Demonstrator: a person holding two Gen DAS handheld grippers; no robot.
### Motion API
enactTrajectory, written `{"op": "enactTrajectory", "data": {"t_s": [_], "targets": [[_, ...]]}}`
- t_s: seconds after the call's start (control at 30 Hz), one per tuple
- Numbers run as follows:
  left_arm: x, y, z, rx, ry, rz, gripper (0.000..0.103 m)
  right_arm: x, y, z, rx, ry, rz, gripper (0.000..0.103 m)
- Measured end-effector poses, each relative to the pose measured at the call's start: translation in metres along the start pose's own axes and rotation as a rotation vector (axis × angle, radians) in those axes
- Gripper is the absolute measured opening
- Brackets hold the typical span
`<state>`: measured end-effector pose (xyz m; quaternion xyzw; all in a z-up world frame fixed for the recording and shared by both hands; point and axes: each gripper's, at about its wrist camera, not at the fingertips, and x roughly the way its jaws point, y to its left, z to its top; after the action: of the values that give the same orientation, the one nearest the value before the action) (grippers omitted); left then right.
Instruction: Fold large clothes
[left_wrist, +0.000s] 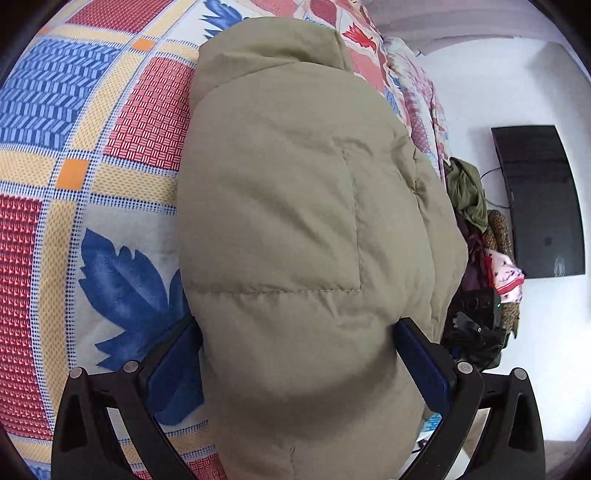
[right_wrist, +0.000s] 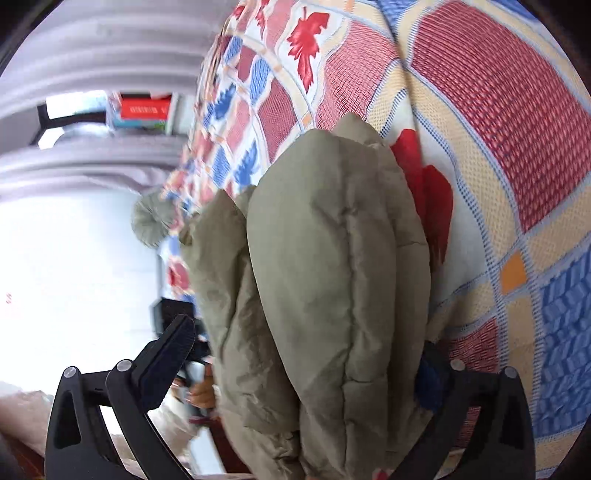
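Observation:
A puffy khaki quilted jacket (left_wrist: 295, 206) lies bundled on a patterned bedsheet (left_wrist: 74, 147). My left gripper (left_wrist: 299, 354) has its jaws wide apart around the thick near end of the jacket, and both blue pads press into the padding. In the right wrist view the same jacket (right_wrist: 332, 277) fills the middle in several folded layers. My right gripper (right_wrist: 306, 354) straddles it; the left finger (right_wrist: 173, 343) stands free of the fabric, and the right finger (right_wrist: 432, 369) is mostly hidden behind the jacket.
The bedsheet (right_wrist: 480, 110) has red, blue and yellow squares with leaf prints. A pile of mixed clothes (left_wrist: 480, 236) sits past the bed's edge below a dark wall screen (left_wrist: 539, 199). Curtains (right_wrist: 92, 55) and a bright window fill the right wrist view's left side.

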<state>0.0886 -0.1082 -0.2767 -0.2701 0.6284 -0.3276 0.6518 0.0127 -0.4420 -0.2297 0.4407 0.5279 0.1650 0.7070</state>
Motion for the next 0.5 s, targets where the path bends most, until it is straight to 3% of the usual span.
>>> {"op": "enactTrajectory", "data": {"t_s": [0.23,0.37,0.5], "targets": [[0.018,-0.008,0.002,0.072,0.021,0.054,0.103,0.039,0.01,0.013,-0.104,0.119,-0.172,0.103],[0.03,-0.002,0.004,0.034,0.046,0.019,0.103,0.047,0.0,0.019,-0.067,0.127,-0.175,0.103],[0.04,-0.018,0.005,0.052,0.05,0.076,0.103,0.047,-0.007,0.018,-0.041,0.131,-0.191,0.103]]}}
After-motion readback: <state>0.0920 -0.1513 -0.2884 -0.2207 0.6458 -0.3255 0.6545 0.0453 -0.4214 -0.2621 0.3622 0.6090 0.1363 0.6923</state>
